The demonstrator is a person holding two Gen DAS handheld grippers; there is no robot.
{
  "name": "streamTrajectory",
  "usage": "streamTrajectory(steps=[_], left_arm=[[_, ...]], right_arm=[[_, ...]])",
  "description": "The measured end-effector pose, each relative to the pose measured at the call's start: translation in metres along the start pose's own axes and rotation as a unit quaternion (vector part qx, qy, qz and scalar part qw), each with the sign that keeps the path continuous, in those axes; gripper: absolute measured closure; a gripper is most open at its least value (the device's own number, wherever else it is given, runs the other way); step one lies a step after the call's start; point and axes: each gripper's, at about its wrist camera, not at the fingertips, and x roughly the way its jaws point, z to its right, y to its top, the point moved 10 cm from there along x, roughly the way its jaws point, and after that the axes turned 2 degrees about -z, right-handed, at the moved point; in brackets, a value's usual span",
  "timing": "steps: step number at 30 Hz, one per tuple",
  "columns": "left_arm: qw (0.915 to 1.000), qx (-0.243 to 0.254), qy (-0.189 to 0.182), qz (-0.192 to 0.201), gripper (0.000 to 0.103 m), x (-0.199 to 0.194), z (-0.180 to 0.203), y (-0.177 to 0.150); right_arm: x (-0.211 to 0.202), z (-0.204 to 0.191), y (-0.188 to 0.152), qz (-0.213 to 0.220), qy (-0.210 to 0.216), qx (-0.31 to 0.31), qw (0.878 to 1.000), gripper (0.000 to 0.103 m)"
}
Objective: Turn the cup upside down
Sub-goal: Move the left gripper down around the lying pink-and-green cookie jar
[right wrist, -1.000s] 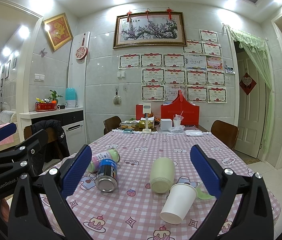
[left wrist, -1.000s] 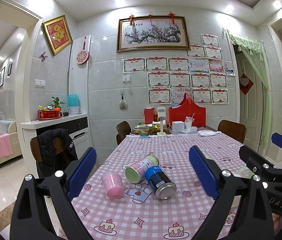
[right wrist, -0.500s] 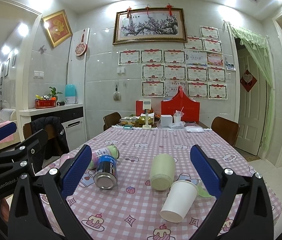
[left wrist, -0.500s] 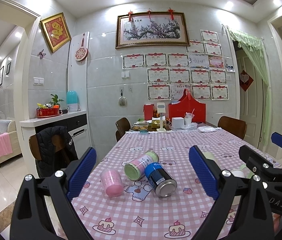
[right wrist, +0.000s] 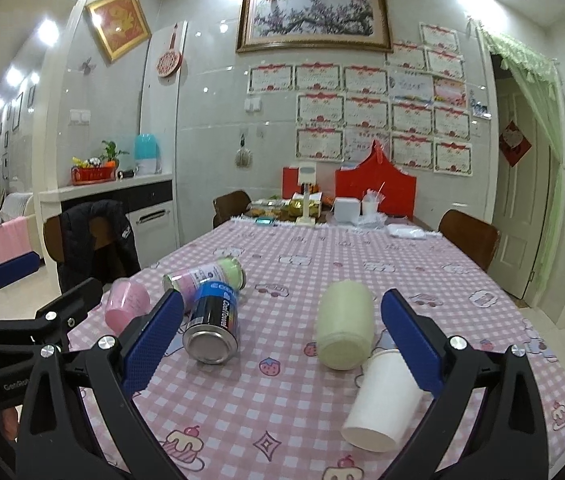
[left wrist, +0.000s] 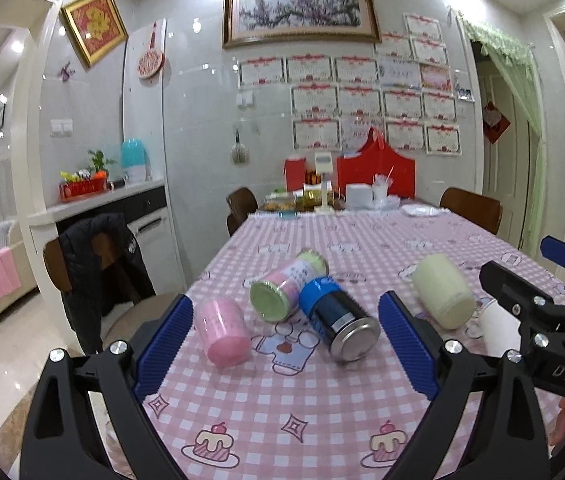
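Note:
Several cups and cans lie on their sides on the pink checked table. In the left wrist view a pink cup lies nearest, then a green-lidded jar, a blue can and a pale yellow-green cup. My left gripper hangs open above the near table edge, holding nothing. In the right wrist view a white paper cup lies with its mouth toward me, touching the pale cup. My right gripper is open and empty; its right finger overlaps the paper cup in the image.
Each gripper shows in the other's view: the right gripper and the left gripper. A chair with a black jacket stands left of the table. Red boxes and dishes crowd the far end. Another chair stands at the right.
Both views have tipped down slightly, so the wall pictures sit higher in the frame. The cups and cans lie where they were. Both grippers stay open.

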Motion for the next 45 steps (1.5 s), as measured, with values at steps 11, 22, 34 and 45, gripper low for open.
streamTrajectory(steps=[11,22,34,45], left_arm=[[0.9969,0.005,-0.018,-0.077,0.011,0.090,-0.027,-0.005],[0.9817,0.075,-0.051,-0.167,0.011,0.190,-0.025,0.003],[0.9649,0.091,-0.063,-0.238,0.011,0.265,-0.017,-0.003],[0.9490,0.063,-0.086,-0.297,0.012,0.284,-0.009,-0.018]], right_arm=[[0.083,-0.015,-0.001,-0.067,0.026,0.014,0.997,0.008],[0.161,-0.011,0.002,-0.152,0.023,0.061,0.986,0.008],[0.207,-0.009,-0.007,-0.202,0.022,0.085,0.975,0.008],[0.217,-0.003,-0.014,-0.214,0.026,0.108,0.970,0.008]])
